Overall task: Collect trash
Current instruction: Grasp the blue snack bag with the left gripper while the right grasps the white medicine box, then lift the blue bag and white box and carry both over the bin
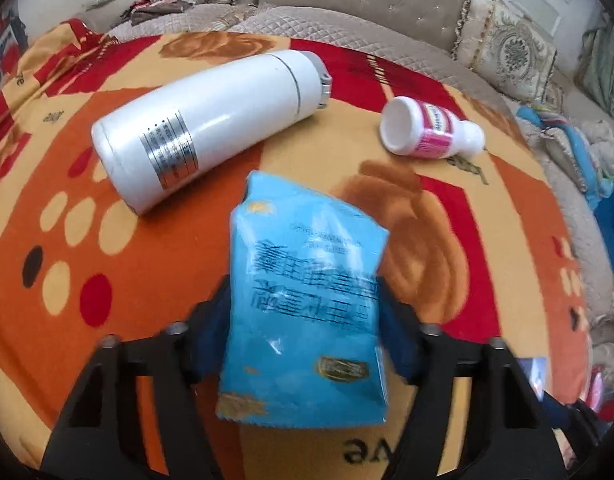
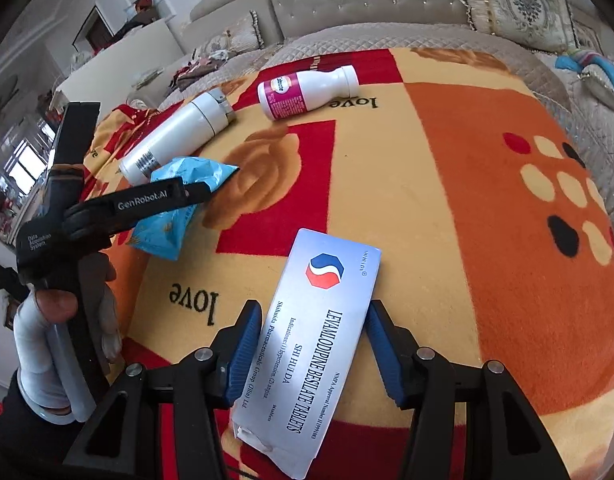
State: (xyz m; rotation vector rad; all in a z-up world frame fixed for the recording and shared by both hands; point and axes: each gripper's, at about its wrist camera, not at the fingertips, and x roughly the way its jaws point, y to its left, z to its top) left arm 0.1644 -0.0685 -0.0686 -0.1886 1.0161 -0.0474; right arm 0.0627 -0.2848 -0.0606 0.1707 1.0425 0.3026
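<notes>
blue foil packet [image 1: 307, 312] sits clamped in your left gripper [image 1: 307, 320], silver tablet box [image 2: 311, 344] pinched in your right gripper [image 2: 313, 344], both just above the orange blanket [image 2: 467, 220]. still lying there: a white flask [image 1: 203, 128] and a pink-labelled bottle [image 1: 431, 128]. no bin shows, so nothing looks deposited yet.

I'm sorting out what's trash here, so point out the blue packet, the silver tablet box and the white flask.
blue packet [image 1: 307, 280]: left wrist view, middle of its printed face.
silver tablet box [image 2: 315, 344]: right wrist view, centre of its lettered top.
white flask [image 1: 211, 120]: left wrist view, mid-body.
</notes>
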